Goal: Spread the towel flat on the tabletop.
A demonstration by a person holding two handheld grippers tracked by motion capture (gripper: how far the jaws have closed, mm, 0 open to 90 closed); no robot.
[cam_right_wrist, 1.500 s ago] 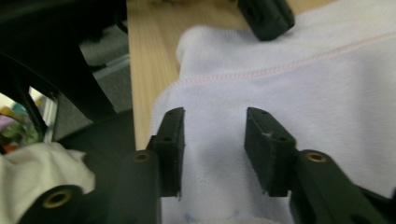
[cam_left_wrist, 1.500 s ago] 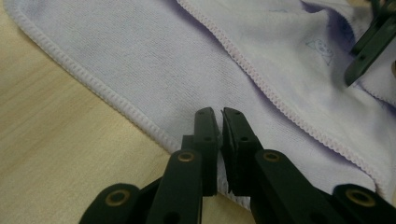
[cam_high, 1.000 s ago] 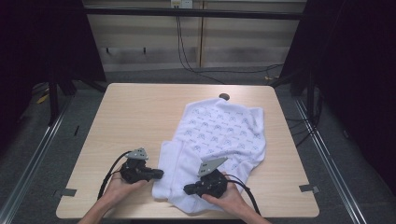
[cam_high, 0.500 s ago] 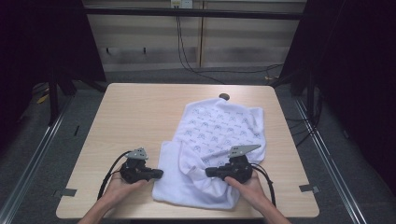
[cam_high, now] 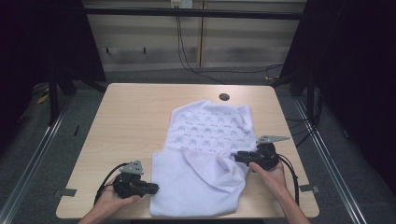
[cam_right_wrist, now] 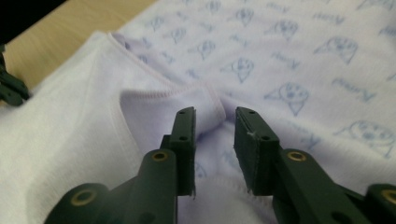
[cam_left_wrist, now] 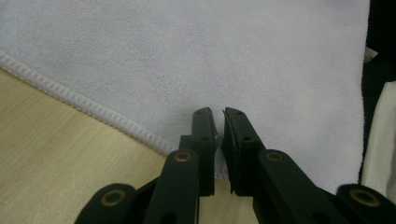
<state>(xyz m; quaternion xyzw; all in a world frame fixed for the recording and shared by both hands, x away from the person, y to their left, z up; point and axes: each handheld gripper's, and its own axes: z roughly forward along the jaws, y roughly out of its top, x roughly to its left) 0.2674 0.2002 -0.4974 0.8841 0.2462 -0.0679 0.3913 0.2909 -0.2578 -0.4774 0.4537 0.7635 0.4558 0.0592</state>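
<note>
Surface: pale wooden table (cam_high: 126, 126) in a dim room, dark curtains at both sides, cables hanging on the back wall.
Left gripper: left gripper (cam_high: 154, 188) sits at the lower left of the high view, held in the left hand (cam_high: 109, 201), tips pointing toward the frame's right at the towel's near left edge.
Left jaws: in the left gripper view (cam_left_wrist: 220, 140) they stand a narrow slit apart, having just been opening; the towel's stitched hem runs between them, and whether the pads press it I cannot tell.
Towel: white towel (cam_high: 205, 158) lies at the centre and lower middle of the high view, its near part folded over to show the plain side, its far part showing a small printed pattern.
Right gripper: right gripper (cam_high: 239, 157) is at the lower right of centre, in the right hand (cam_high: 271, 173), tips toward the frame's left at the towel's right edge, where the fold bunches.
Right jaws: in the right gripper view (cam_right_wrist: 215, 135) they stand clearly apart, having just been opening; a raised fold of towel (cam_right_wrist: 205, 100) lies just beyond the tips, not clamped.
Far: dark round cable hole (cam_high: 224, 97) in the table beyond the towel.
</note>
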